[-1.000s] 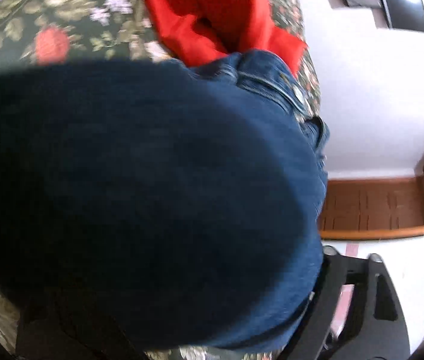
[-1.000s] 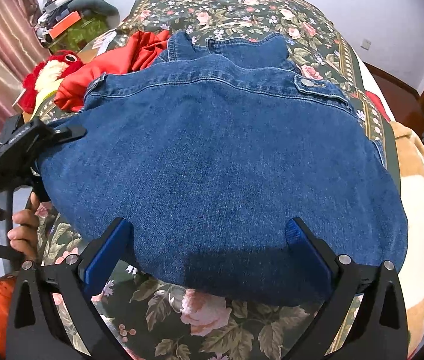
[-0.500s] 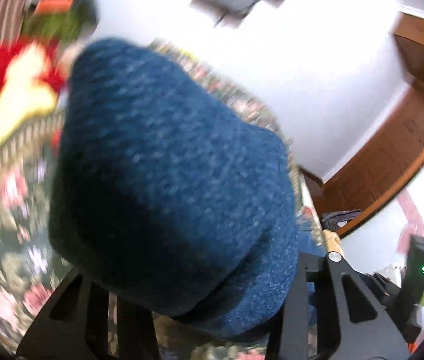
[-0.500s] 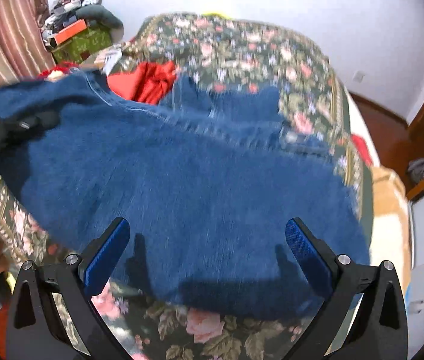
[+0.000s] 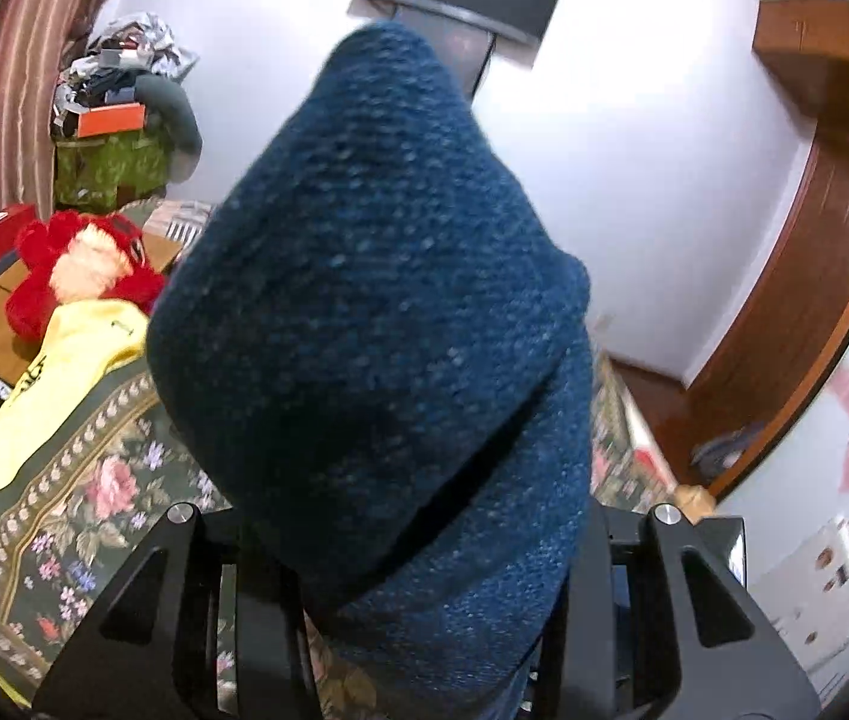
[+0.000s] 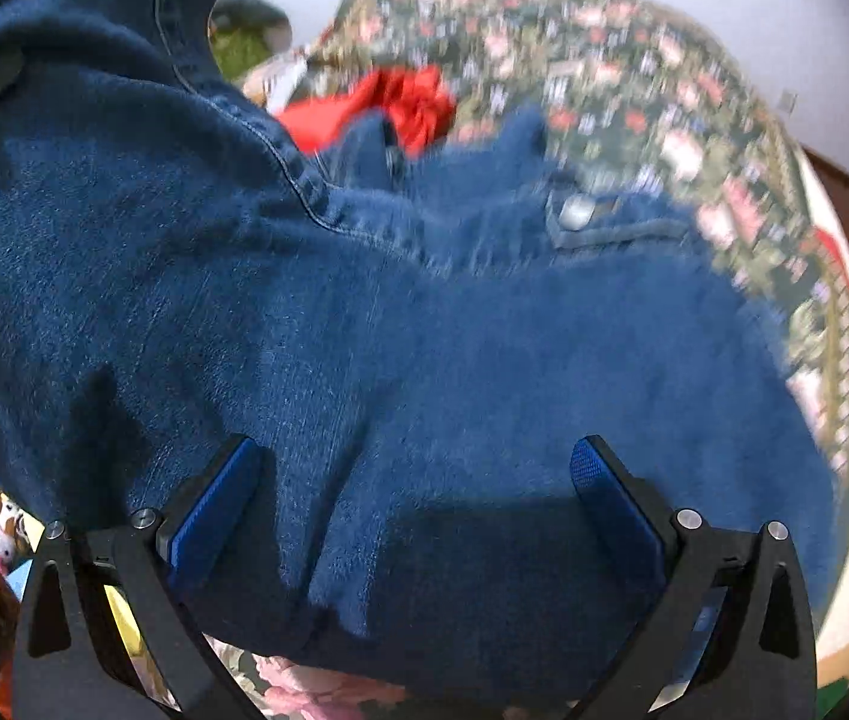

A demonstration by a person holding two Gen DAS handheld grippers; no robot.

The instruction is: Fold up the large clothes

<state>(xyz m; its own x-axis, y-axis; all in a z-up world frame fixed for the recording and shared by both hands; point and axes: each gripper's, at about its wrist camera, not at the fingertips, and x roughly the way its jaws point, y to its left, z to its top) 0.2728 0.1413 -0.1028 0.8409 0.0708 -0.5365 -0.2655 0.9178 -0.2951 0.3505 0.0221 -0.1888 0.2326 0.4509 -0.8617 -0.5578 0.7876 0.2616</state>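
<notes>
A: Where is the dark blue denim jacket (image 6: 424,360) held?

B: One corner is clamped and lifted by the left gripper (image 5: 400,570), far left over the floral bedspread (image 6: 634,60).

A: And the right gripper (image 6: 418,504)?

B: Its jaws are spread apart, the near hem draped between them; the hem's long axis runs left to right.

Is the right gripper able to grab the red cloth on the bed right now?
Probably not yet. The right gripper has its jaws open, but the denim jacket is draped between it and the red cloth, which lies farther back on the floral bedspread.
</notes>
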